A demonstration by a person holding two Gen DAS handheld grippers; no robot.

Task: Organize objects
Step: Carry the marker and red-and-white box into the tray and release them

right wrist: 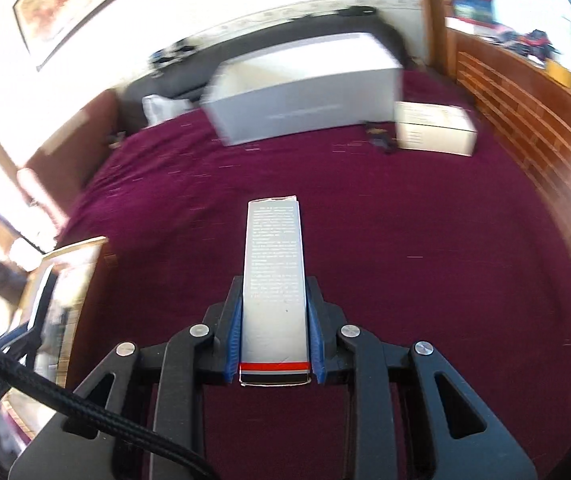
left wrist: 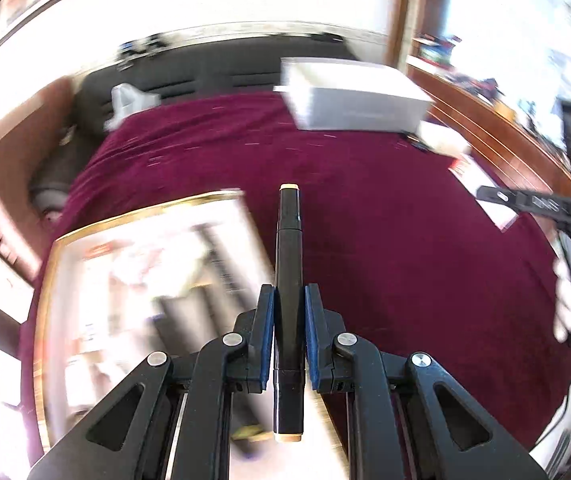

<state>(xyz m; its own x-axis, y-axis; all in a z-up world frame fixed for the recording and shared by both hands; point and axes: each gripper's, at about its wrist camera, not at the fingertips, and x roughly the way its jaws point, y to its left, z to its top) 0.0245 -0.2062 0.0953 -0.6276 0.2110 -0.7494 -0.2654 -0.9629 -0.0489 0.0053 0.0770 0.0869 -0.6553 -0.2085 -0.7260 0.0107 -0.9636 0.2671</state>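
Maroon cloth (right wrist: 405, 220): spread under both grippers.
Left gripper (left wrist: 289, 300): pinching black marker (left wrist: 288, 264), frame centre, pointing up-frame.
Right gripper (right wrist: 274, 304): clamped on slim white carton (right wrist: 274, 280), frame centre.
Grey box (right wrist: 305, 96): upper centre, resting on cloth.
Gold-framed mirror (left wrist: 145, 280): lower left.

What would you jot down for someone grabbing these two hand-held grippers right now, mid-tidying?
Left gripper: shut on a black marker, which points forward along the fingers.
Right gripper: shut on a narrow printed carton, held lengthwise.
Both are lifted above the maroon cloth.
At the far end sits a large white box, with a smaller white box to its right. A gold-framed mirror lies near the left gripper.
Done: both items picked up.
Left: put each one in its place; the pictures do not show where.
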